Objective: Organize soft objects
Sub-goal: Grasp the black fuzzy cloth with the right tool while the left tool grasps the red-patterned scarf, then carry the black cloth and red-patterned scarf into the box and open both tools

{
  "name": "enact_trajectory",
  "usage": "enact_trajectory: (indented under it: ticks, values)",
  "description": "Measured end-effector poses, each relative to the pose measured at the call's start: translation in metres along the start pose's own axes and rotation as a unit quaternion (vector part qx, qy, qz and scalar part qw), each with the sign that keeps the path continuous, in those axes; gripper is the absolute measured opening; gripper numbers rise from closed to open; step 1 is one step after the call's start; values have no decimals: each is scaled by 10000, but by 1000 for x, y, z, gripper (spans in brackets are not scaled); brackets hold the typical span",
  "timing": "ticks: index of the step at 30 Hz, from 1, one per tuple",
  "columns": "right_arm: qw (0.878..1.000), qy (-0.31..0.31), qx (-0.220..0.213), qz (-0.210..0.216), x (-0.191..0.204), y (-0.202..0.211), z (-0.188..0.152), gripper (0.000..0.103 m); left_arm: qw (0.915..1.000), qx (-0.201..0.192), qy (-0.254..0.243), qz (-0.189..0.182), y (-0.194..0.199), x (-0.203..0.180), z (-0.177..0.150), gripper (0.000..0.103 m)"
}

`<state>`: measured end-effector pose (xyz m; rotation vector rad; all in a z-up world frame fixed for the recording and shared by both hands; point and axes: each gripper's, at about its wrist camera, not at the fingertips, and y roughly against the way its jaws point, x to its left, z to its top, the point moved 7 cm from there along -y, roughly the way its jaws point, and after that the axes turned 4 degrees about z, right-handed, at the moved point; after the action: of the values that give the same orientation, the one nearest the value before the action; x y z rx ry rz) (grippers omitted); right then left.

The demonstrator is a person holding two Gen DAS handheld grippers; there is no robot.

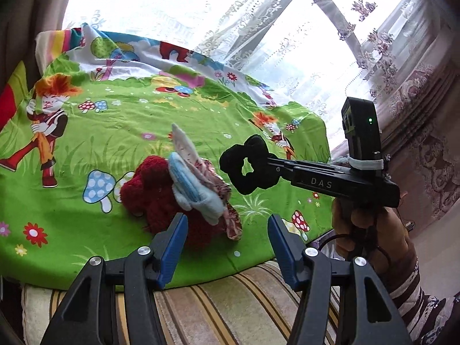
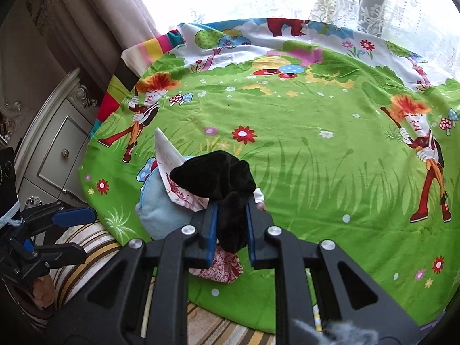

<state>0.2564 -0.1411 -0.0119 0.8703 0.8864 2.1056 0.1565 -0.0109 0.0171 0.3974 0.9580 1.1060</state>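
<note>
Right gripper [image 2: 231, 224] with jaws clamped on a black scrunchie [image 1: 246, 166] held above the green cartoon sheet [image 1: 178, 109], just right of a heap of red, blue and patterned soft pieces [image 1: 184, 195], left gripper [image 1: 227, 247] near, jaws apart and empty, lace curtain [image 1: 258, 28] far behind

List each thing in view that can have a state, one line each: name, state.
black scrunchie: gripped, lifted off sheet
right gripper: shut on scrunchie
left gripper: open, empty
pile of soft items: heaped on sheet
cartoon sheet: spread flat
</note>
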Motion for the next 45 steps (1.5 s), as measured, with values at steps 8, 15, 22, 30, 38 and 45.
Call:
enact_trajectory:
  ticks: [8, 15, 22, 30, 38, 45]
  values:
    - [9982, -462, -351, -117, -38, 57, -26, 20, 9968, 611, -510, 15, -52, -43, -14, 50]
    - [9922, -983, -689, -324, -81, 118, -64, 20, 9893, 1153, -654, 603, -101, -45, -28, 45]
    - [9825, -1559, -786, -643, -127, 168, -121, 20, 9783, 1449, -552, 1373, -133, -30, -29, 39]
    - [9598, -2649, -649, -659, -180, 193, -199, 20, 9777, 1399, -661, 1424, -141, -35, -29, 3]
    - [9440, -3272, -431, -81, -187, 173, -246, 20, 9844, 1224, -983, 789, -128, -91, -31, 3]
    - [9297, -3674, -228, -86, -213, 150, -277, 20, 9833, 1114, -1441, -38, -113, -168, -48, 2]
